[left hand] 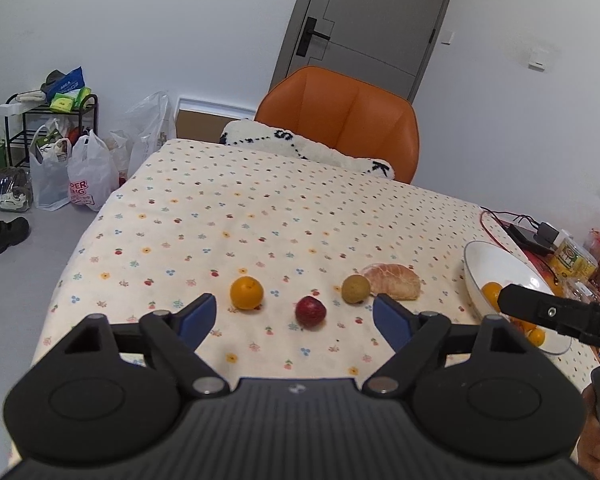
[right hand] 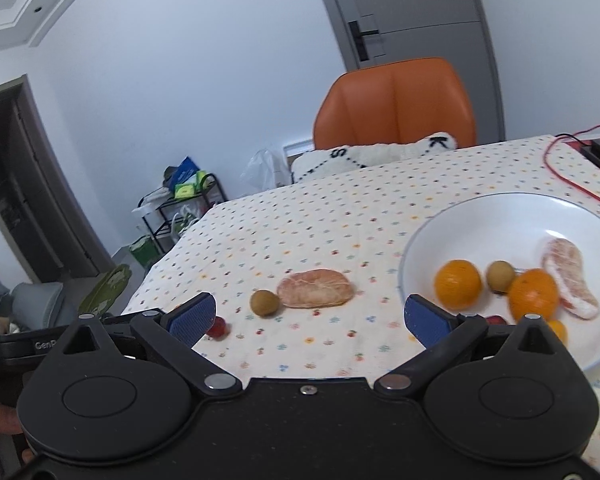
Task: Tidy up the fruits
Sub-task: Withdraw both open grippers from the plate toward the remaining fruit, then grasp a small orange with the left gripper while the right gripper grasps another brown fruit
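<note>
We see four fruits loose on the tabletop (left hand: 260, 208), which is draped in a cream cloth dotted with small flowers and cherries. They are a smooth round orange (left hand: 246, 292), a dark red plum-like fruit (left hand: 310, 311) with a dull skin, a small brownish-green round fruit (left hand: 355, 288), and a peeled citrus segment (left hand: 393, 280), pale pink and webbed with white pith. The green fruit sits just beside the segment; the orange lies apart to the left.

To the right stands a glossy white bowl (right hand: 500, 216) with a thin blue rim. Inside it we count two oranges (right hand: 457, 282), one brownish-green fruit (right hand: 501, 275), one curved peeled segment (right hand: 568, 280), and a red and a small orange fruit half hidden behind the fingers.

Our left hand-held gripper (left hand: 295, 320) hovers over the red fruit with its blue-padded fingers spread wide, holding nothing. Our right hand-held gripper (right hand: 312, 318) is likewise spread wide and empty, near the bowl's edge.
</note>
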